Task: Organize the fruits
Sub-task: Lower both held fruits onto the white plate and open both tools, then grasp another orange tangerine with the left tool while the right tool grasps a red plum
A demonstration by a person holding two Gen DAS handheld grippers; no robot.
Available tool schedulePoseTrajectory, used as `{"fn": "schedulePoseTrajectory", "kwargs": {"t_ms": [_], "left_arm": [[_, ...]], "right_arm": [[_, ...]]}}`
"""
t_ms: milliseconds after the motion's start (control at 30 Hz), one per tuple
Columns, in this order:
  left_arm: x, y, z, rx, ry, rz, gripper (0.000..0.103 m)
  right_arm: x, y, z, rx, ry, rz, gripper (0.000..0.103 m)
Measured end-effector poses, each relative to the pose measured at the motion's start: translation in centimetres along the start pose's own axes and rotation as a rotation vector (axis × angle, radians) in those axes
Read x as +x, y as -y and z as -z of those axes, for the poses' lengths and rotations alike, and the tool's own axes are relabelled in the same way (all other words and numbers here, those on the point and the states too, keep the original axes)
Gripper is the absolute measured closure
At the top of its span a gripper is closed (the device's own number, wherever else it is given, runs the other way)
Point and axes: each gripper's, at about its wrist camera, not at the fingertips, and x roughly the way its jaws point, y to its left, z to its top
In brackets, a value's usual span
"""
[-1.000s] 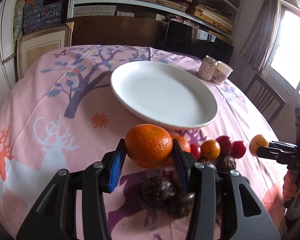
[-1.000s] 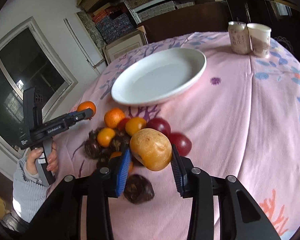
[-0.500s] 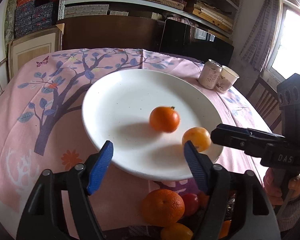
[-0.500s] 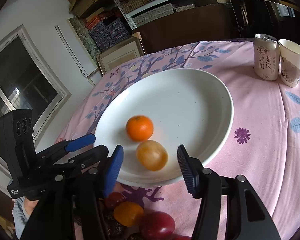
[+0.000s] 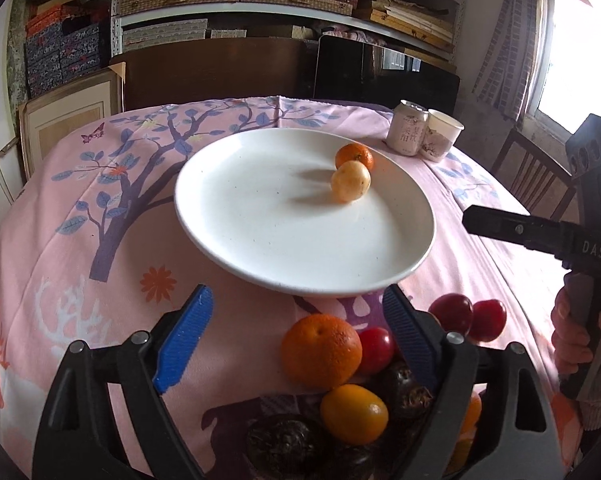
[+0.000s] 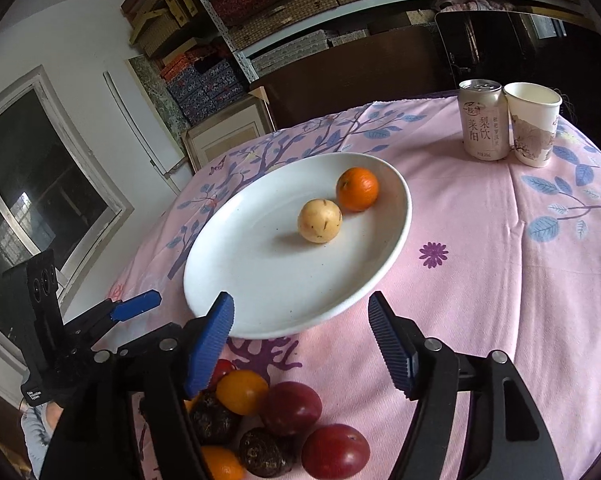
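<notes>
A white plate (image 5: 268,248) on the pink tablecloth holds a small orange (image 5: 354,156) and a pale yellow fruit (image 5: 350,181), touching each other; both show in the right wrist view, orange (image 6: 357,189) and yellow fruit (image 6: 319,221) on the plate (image 6: 284,280). A pile of fruit lies in front of the plate: a large orange (image 5: 320,350), red fruits (image 5: 466,316), dark wrinkled ones (image 6: 264,452). My left gripper (image 5: 296,340) is open and empty above the pile. My right gripper (image 6: 300,344) is open and empty at the plate's near rim.
A drink can (image 6: 482,124) and a paper cup (image 6: 532,124) stand at the table's far right. A wooden chair (image 5: 532,176) is to the right of the table. Shelves with boxes and a dark cabinet stand behind the table.
Both grippers opened and left their fruits on the plate, then drew back toward the pile. The two fruits rolled to the plate's far right side.
</notes>
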Motion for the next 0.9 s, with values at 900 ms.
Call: {"fn": "schedulePoseTrajectory", "kwargs": {"t_ms": [900], "left_arm": [[0.4,-0.9,2.0,-0.062,-0.057,0.096,0.057]], "right_arm": [[0.1,-1.2,2.5,-0.072,-0.109,-0.018,0.029]]}}
